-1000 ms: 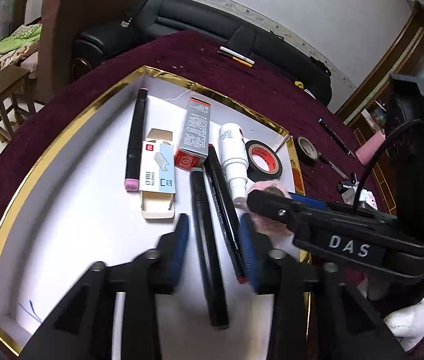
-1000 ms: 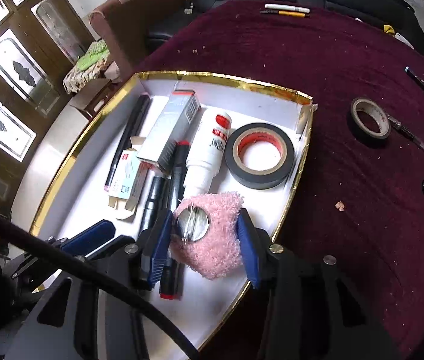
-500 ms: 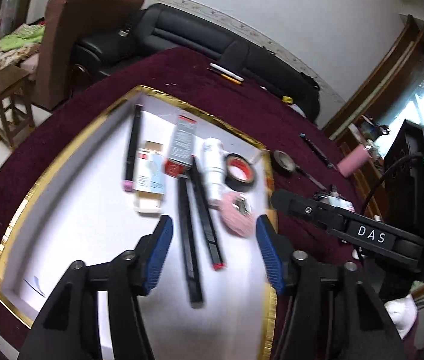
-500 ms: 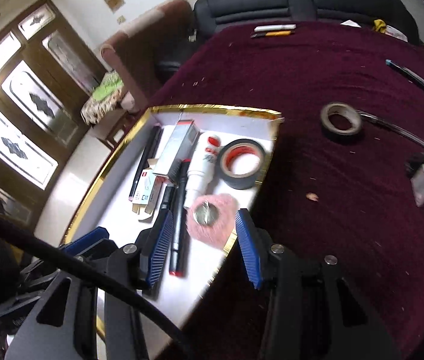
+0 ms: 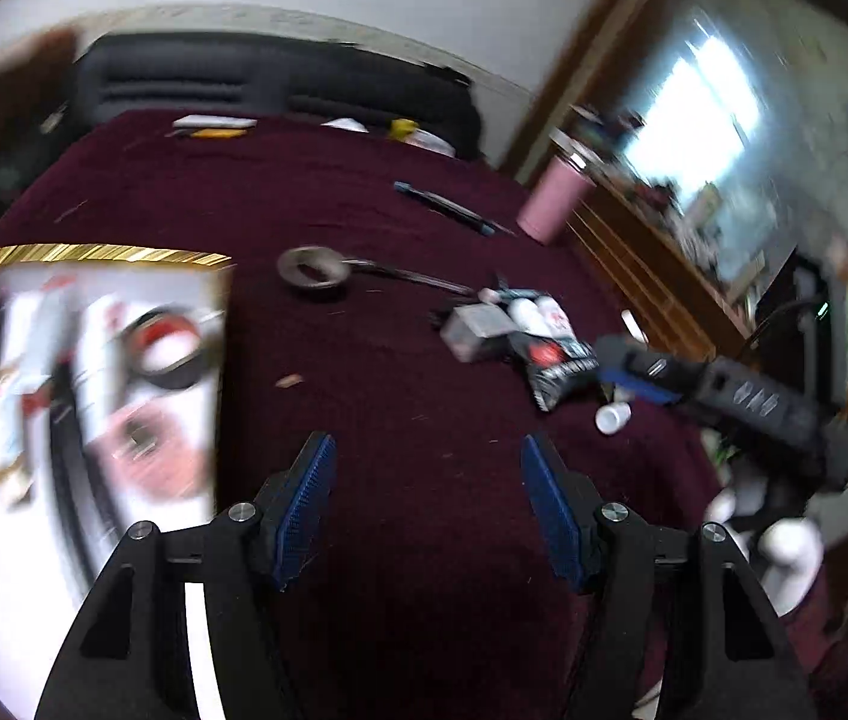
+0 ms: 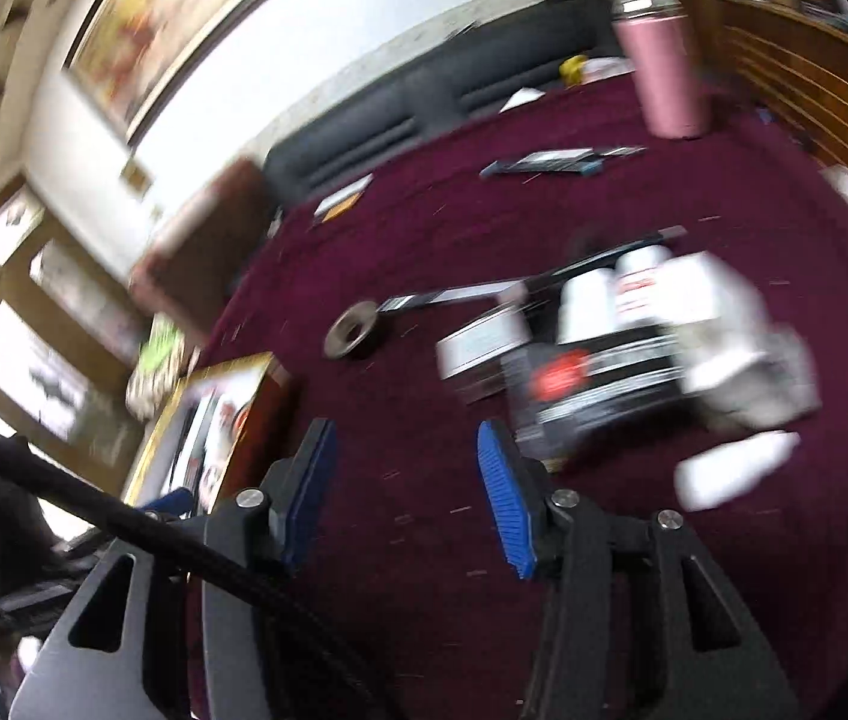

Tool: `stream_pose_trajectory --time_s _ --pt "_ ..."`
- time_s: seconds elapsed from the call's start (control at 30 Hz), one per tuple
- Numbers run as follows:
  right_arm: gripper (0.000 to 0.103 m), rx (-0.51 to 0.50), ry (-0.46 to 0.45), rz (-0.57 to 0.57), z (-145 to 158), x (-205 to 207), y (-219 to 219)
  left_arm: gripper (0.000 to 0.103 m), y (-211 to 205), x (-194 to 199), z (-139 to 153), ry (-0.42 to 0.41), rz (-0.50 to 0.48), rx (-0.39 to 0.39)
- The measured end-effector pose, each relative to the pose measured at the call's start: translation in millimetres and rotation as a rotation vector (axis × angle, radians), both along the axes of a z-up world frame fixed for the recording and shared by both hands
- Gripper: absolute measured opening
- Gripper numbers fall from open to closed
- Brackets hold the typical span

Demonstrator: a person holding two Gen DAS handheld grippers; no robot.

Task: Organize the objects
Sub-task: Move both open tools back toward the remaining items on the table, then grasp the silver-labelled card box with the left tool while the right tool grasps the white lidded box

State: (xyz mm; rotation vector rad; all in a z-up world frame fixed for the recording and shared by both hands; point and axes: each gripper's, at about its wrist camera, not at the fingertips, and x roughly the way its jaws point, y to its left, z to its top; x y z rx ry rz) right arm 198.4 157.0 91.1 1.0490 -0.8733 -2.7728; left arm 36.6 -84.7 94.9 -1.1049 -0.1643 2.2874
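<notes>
Both claws stand apart and empty over the maroon velvety tablecloth (image 5: 424, 360): the left gripper (image 5: 427, 504), and the right gripper (image 6: 402, 489), whose jaws have just been opening. The gold-rimmed white tray (image 5: 93, 253) sits at nine o'clock, blurred. A grey tape ring (image 5: 312, 272) and a jumble of small boxes and bottles (image 6: 616, 336) lie ahead; labels are unreadable.

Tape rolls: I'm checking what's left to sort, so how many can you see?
2. One tape roll lies loose on the maroon cloth; another sits in the gold-edged tray. Blur may hide more.
</notes>
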Motion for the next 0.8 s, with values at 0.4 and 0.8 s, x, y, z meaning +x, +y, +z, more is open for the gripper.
stream_pose_trajectory --time_s 0.4,0.8 --pt "0.053 -0.066 -0.013 -0.138 -20.0 20.2 85.8 0.057 149.4 -79.2 -38.8 0.221 -0.331 -0.370" --pt "0.053 -0.088 0.004 -0.157 -25.6 16.2 114.7 0.029 176.9 -95.9 -64.0 0.131 -0.406 -0.406"
